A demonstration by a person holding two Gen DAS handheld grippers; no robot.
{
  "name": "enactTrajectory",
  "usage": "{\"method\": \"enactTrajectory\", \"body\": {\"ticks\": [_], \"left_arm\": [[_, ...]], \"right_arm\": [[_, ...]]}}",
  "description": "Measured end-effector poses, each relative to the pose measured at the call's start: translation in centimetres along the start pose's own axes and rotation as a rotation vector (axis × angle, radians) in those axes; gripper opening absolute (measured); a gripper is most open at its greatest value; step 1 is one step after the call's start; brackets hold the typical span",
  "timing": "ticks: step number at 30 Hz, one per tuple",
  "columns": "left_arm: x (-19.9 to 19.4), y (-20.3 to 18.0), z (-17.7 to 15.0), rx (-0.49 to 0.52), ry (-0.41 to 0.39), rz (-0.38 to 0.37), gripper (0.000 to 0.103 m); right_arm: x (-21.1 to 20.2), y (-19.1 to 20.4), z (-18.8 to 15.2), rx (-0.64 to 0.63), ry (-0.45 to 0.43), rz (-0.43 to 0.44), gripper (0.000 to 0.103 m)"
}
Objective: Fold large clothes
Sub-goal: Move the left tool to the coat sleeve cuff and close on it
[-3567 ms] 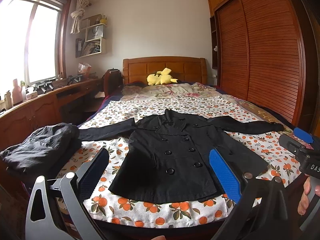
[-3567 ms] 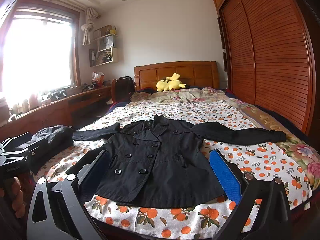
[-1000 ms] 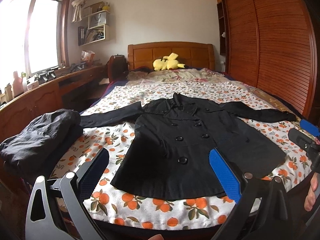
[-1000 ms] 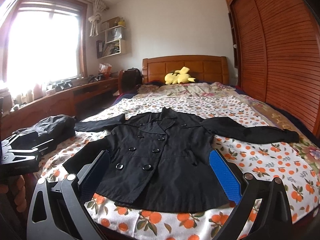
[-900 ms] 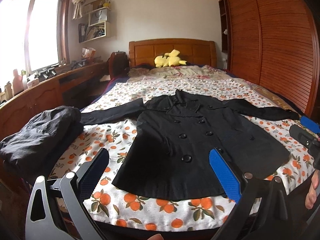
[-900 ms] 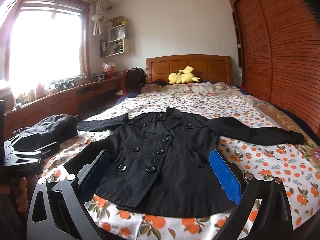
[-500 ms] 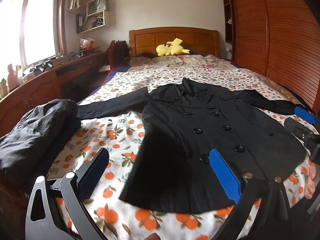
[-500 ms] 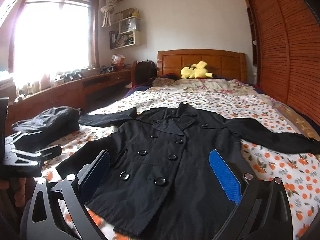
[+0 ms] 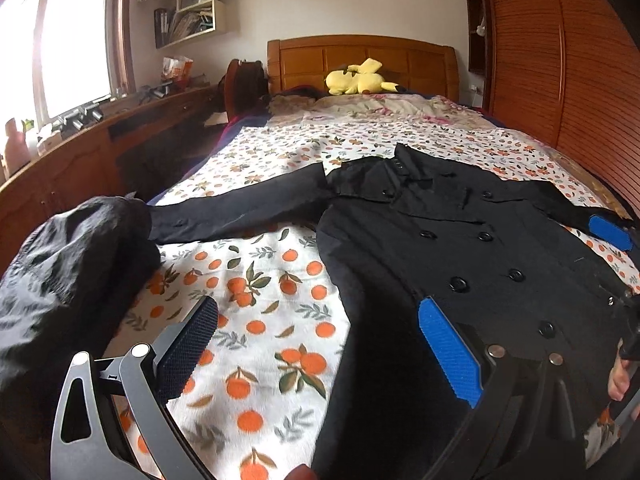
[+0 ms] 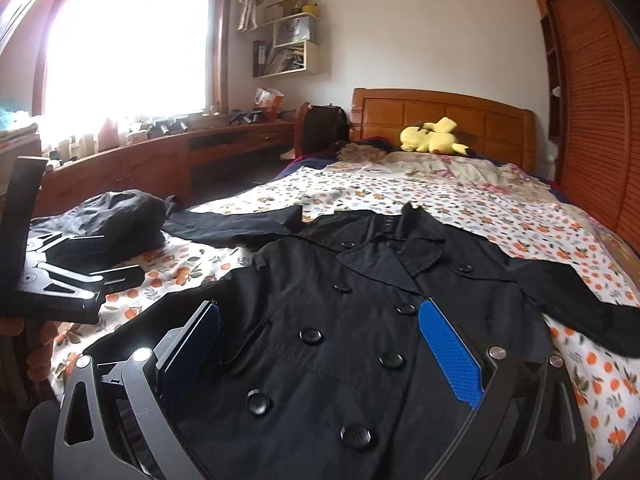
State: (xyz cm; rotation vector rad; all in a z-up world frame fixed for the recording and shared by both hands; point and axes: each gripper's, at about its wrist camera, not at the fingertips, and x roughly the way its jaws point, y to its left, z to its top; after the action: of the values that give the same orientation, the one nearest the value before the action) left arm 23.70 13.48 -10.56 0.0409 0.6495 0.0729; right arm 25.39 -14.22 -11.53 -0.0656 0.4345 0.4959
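Note:
A black double-breasted coat (image 9: 460, 248) lies flat, front up, on the orange-print bedspread (image 9: 260, 292), both sleeves spread out; it also shows in the right wrist view (image 10: 360, 320). My left gripper (image 9: 316, 332) is open and empty, low over the bedspread at the coat's left hem edge. My right gripper (image 10: 320, 332) is open and empty, low over the coat's buttoned front. The right gripper's blue pad (image 9: 610, 232) shows at the right in the left wrist view. The left gripper's frame (image 10: 60, 276) shows at the left in the right wrist view.
A crumpled black garment (image 9: 68, 272) lies on the bed's left front corner. A yellow plush toy (image 9: 360, 78) sits by the wooden headboard (image 9: 360, 56). A wooden desk (image 10: 160, 160) runs along the left; a slatted wardrobe (image 9: 568, 60) stands on the right.
Both grippers have moved forward and down toward the coat, which now fills more of each view. Both stay open and nothing has been taken hold of.

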Motion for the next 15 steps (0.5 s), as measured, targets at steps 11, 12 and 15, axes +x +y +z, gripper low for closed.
{"method": "enactTrajectory", "body": {"ticks": [11,12,15], "left_arm": [[6.3,1.6,3.2,0.002,0.082,0.032,0.101],[7.1,1.8,3.6,-0.006,0.091,0.03,0.101],[9.2,2.8,4.6,-0.038,0.121,0.008,0.101]], "right_arm": [[5.0,0.0,1.0,0.002,0.015,0.049,0.097],[5.1,0.0,0.9,0.001,0.018,0.049,0.097],[5.4,-0.2,0.4,0.001,0.025,0.05,0.097]]}}
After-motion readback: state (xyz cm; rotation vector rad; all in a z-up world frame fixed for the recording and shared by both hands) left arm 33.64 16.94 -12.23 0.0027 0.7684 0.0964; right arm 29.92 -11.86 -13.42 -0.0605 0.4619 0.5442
